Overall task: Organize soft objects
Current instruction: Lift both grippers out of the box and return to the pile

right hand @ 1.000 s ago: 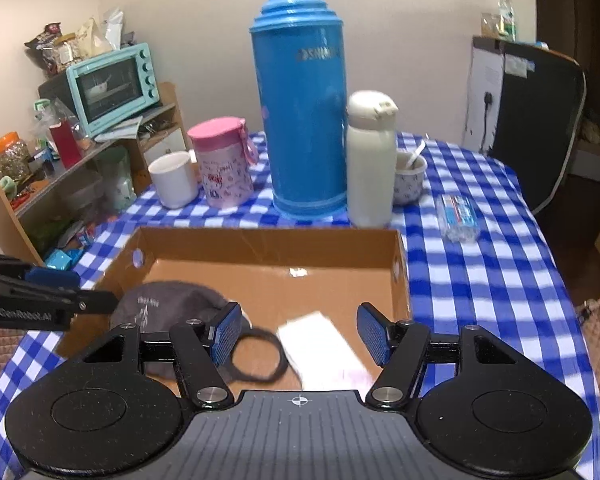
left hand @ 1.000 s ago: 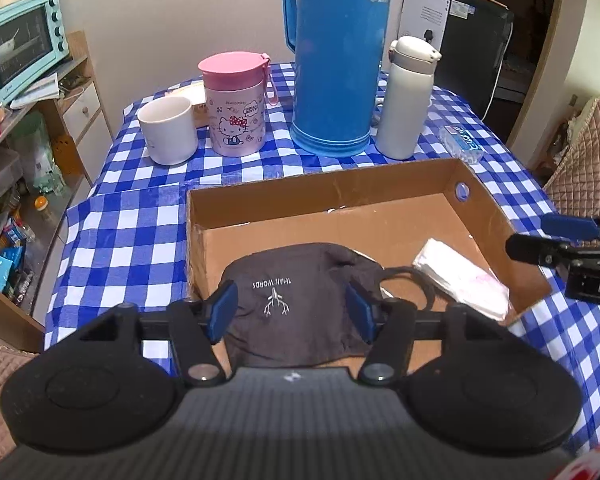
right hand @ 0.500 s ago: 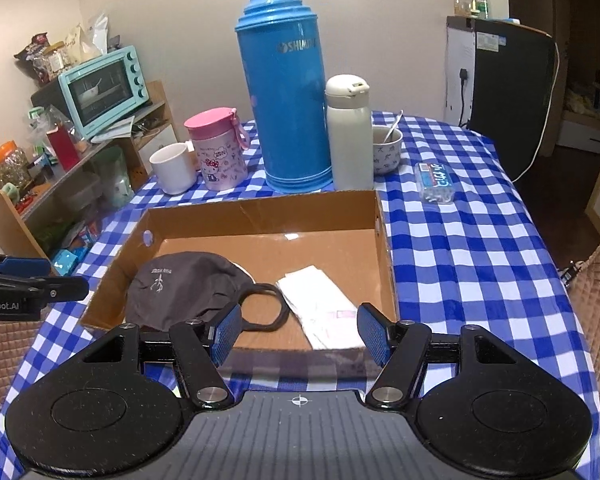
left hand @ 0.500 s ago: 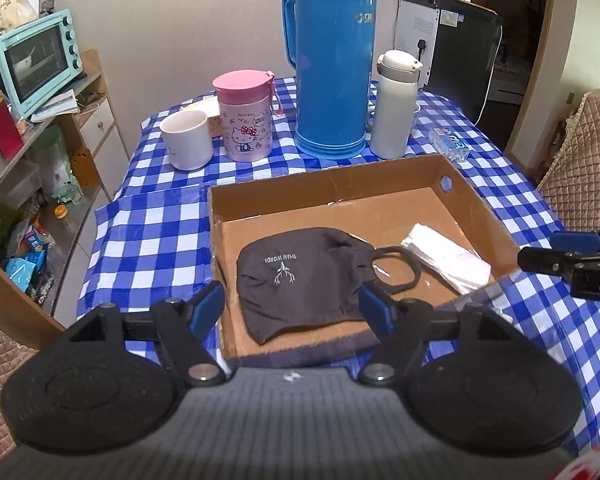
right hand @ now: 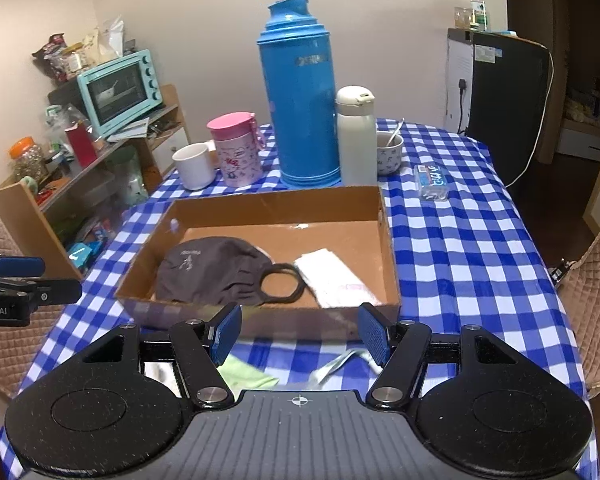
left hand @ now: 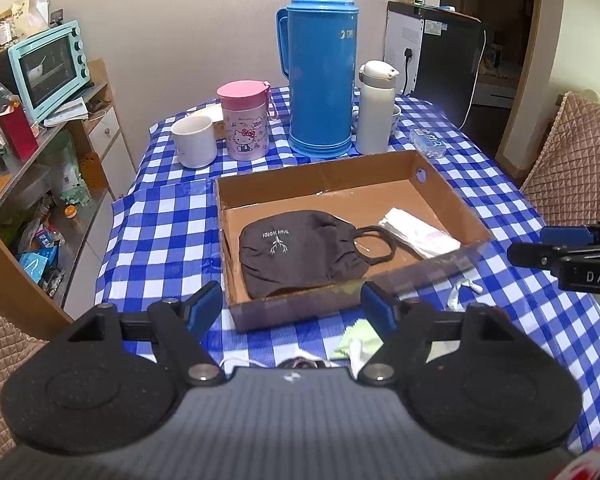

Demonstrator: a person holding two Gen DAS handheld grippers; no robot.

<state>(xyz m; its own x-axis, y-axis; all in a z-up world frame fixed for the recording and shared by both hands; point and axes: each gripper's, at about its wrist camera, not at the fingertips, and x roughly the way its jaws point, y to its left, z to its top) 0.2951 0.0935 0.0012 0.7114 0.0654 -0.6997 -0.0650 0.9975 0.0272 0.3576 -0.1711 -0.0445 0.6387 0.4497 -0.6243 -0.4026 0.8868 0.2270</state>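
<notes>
Left gripper [left hand: 292, 310]: jaws wide, just been opening, nothing between them. Right gripper [right hand: 300, 332]: jaws moderately apart, empty.

Nearest, on the checked tablecloth [left hand: 168, 216] at 6 o'clock from both grippers, just under the fingertips: a pale green cloth [right hand: 246, 374] and a whitish strip-like soft piece [right hand: 340, 362], blurred, kind unclear. In the right wrist view the green one lies under the left jaw, the strip under the right jaw, long axis running roughly 8 to 2 o'clock. Judgement: these loose items are next; each hand is about equally near, the right slightly better centred on the strip.

At 12 o'clock, cardboard box [left hand: 444, 192]: holds a dark face mask [left hand: 296, 252] on its left, ear loop toward 3 o'clock, touching or just beside a white folded packet [left hand: 420, 232] on its right. The back half is bare.

Farther, 12 o'clock: white mug [left hand: 194, 142], pink cup [left hand: 246, 126], blue thermos [left hand: 320, 76], white flask [left hand: 376, 108].
</notes>
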